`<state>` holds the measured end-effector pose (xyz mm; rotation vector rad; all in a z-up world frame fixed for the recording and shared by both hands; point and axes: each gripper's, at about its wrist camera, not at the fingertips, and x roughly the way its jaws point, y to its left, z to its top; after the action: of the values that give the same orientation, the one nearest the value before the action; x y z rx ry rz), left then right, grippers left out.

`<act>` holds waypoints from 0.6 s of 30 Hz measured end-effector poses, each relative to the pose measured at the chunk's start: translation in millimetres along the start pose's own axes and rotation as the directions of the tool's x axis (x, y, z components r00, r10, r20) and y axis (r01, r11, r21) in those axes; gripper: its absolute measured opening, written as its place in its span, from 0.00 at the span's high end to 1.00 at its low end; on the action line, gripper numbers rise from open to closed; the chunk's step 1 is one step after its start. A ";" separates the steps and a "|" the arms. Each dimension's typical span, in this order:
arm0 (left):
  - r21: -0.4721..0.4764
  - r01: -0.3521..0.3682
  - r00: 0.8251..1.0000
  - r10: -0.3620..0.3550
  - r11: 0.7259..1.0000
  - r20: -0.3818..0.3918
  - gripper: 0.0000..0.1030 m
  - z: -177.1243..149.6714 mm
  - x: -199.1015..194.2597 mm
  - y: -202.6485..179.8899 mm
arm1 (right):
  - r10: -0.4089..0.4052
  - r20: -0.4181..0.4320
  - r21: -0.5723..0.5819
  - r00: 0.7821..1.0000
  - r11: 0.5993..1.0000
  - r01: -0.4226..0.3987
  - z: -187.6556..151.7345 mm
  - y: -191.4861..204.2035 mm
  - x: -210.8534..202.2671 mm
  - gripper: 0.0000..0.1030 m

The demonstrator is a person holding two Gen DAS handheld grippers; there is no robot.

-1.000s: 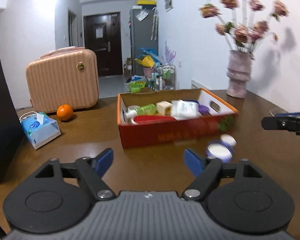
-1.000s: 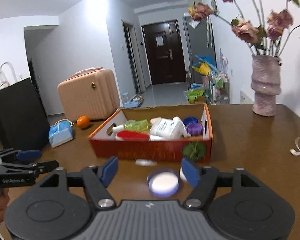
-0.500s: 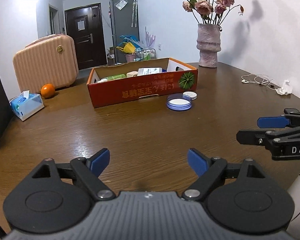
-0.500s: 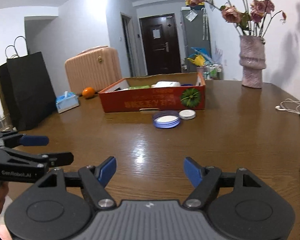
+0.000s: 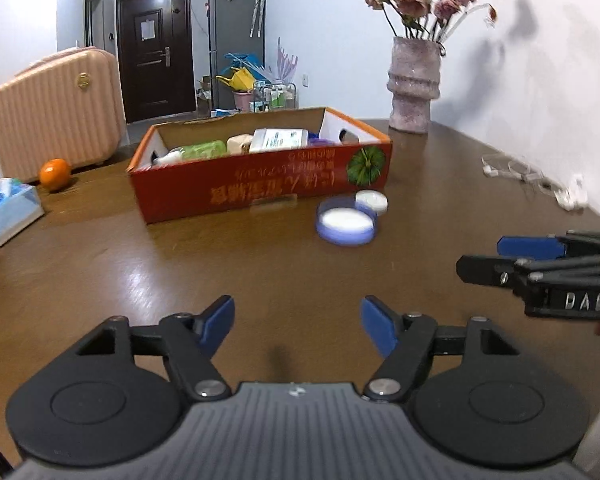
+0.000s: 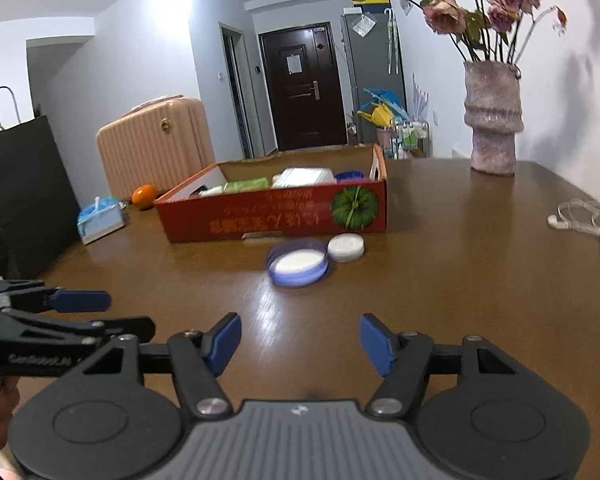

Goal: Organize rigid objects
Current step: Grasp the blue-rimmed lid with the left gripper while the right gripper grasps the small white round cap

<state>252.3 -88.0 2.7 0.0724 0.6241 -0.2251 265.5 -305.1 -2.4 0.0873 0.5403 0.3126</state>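
both tools, left tool (image 5: 296,322) and right tool (image 6: 300,340), have just been narrowing yet stand spread, empty; spread wider over the purple lid (image 6: 298,266) before pinching.

Glossy wooden table (image 5: 220,264), printed cardboard box (image 5: 260,188), rough stone-like vase (image 6: 492,120), ribbed hard-shell suitcase (image 5: 52,120).
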 end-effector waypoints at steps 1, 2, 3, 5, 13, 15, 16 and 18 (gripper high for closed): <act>-0.010 0.011 1.000 -0.011 1.000 0.006 0.30 7.9 8.3 1.1 | -0.009 0.005 -0.006 1.000 1.000 0.009 7.5 -3.2 8.3 0.40; -0.012 0.026 1.000 -0.026 1.000 0.012 0.30 14.8 16.2 0.9 | -0.020 0.006 -0.005 1.000 1.000 0.020 13.6 -6.7 15.4 0.41; -0.007 0.047 0.999 -0.047 0.999 0.011 0.29 24.1 28.5 0.1 | -0.041 0.005 0.003 0.999 0.999 0.041 21.1 -11.5 24.0 0.43; 0.005 0.079 0.997 -0.079 0.997 0.003 0.29 37.8 48.9 -2.8 | -0.078 0.009 0.021 0.997 0.997 0.078 36.4 -23.1 41.5 0.43; 0.059 0.178 0.984 -0.177 0.982 -0.011 0.20 63.0 132.4 -21.1 | -0.153 -0.021 0.068 0.988 0.986 0.154 61.5 -59.6 84.2 0.44; 0.090 0.191 0.981 -0.187 0.978 -0.046 0.21 64.9 151.3 -27.3 | -0.161 -0.035 0.078 0.986 0.984 0.163 62.8 -65.2 92.6 0.44; 0.098 0.193 0.980 -0.187 0.976 -0.066 0.30 66.1 159.1 -29.6 | -0.158 -0.039 0.084 0.987 0.983 0.161 63.8 -67.2 97.1 0.44; 0.093 0.189 0.980 -0.181 0.978 -0.085 0.35 67.0 170.7 -31.1 | -0.154 -0.049 0.090 0.987 0.983 0.158 65.9 -68.8 106.5 0.44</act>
<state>417.8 -159.2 -43.2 0.1209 0.6953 -0.4359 404.6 -336.9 -9.6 0.1284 0.5995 0.1368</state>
